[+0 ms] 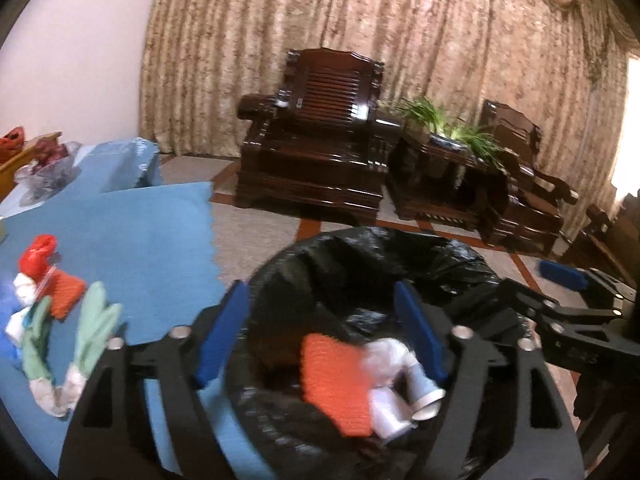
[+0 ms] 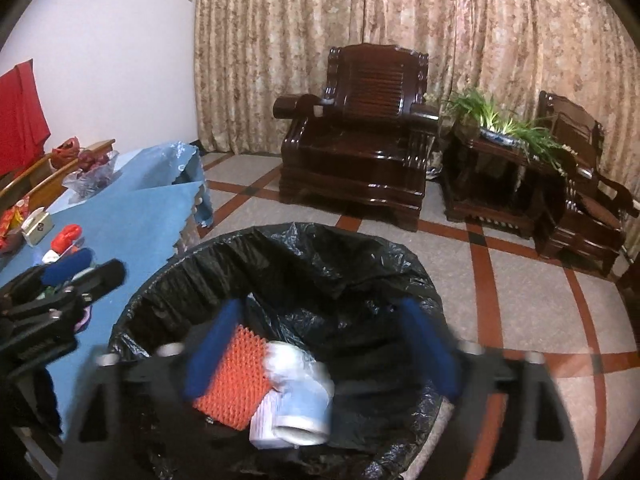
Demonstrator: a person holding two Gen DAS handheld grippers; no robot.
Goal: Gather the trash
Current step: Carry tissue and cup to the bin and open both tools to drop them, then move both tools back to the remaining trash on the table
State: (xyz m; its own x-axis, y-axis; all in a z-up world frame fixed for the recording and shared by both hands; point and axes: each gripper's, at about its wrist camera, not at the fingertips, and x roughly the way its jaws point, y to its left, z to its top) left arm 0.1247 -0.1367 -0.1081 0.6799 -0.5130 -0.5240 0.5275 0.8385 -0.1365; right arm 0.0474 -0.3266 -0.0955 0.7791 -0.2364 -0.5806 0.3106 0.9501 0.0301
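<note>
I've got both tools hanging over the black-lined bin (image 2: 280,264), where an orange spiky mat (image 2: 234,376), a white crumpled bag (image 1: 386,356) and paper cups (image 2: 298,412) already lie, so I judge that batch delivered. My left gripper (image 1: 320,340) and right gripper (image 2: 320,348) both stand wide apart, released, with nothing pinched between their blue pads. Still to fetch from the blue table (image 1: 132,232): green-and-white wrappers (image 1: 86,336), another orange mat (image 1: 66,292), a red scrap (image 1: 38,256) and small white bits.

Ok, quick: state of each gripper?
Left gripper: open, empty, over the bin.
Right gripper: open, empty, over the bin.
</note>
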